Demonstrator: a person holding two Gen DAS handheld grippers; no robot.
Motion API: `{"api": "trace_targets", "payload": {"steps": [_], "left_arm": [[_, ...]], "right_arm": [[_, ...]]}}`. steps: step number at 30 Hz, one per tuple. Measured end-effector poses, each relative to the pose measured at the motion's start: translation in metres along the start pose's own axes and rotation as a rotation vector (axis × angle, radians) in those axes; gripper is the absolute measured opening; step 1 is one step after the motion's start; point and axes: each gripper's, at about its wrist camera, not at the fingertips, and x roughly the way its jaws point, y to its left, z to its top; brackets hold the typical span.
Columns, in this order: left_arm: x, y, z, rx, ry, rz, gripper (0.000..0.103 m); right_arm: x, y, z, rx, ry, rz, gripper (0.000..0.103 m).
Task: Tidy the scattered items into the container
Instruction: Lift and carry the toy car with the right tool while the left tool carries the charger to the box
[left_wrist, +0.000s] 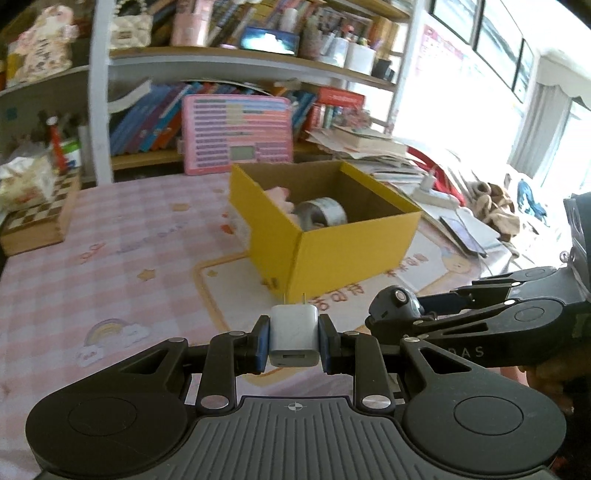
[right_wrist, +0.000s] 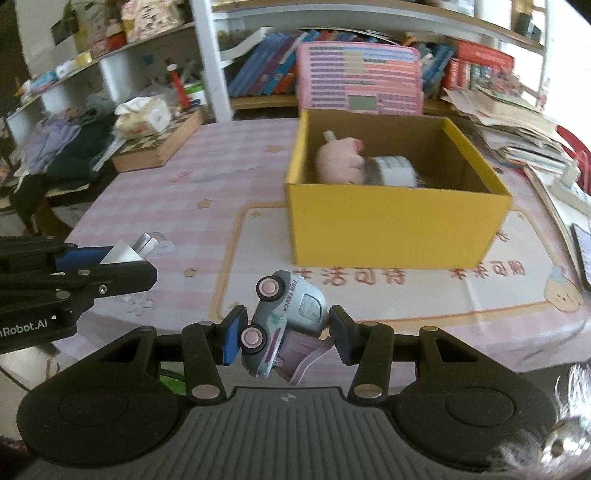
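The left hand-held gripper (left_wrist: 293, 341) clamps a smooth white boxy charger (left_wrist: 294, 338); the right hand-held gripper (right_wrist: 284, 334) pinches a rounded plastic toy truck (right_wrist: 284, 325). Ahead stands a yellow cardboard box (right_wrist: 391, 225).

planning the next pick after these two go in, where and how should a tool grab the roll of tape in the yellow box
Grip the tape roll across its two flat faces, coming from straight above. It lies on its side in the yellow box with its curved band up, and the box walls block any sideways approach. The pink plush seems to crowd its left face, so slip one finger in carefully there.
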Motion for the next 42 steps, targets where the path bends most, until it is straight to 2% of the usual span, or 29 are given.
{"api": "trace_targets", "payload": {"steps": [12, 24, 33, 42], "left_arm": [[0.043, -0.046, 0.019, 0.075, 0.038, -0.085, 0.025], [0.077, -0.076, 0.041, 0.091, 0.029, -0.101, 0.025], [0.095, -0.083, 0.072, 0.103, -0.044, -0.063, 0.025], [0.111, -0.08, 0.103, 0.073, -0.103, 0.035, 0.025]], "right_arm": [[-0.008, -0.063, -0.005, 0.089, 0.001, -0.067, 0.046], [-0.003, -0.111, 0.008, 0.101, 0.007, -0.084, 0.046], [0.005, -0.14, 0.044, 0.059, -0.054, -0.063, 0.046], [0.021, -0.161, 0.097, -0.022, -0.139, -0.007, 0.046]]}}
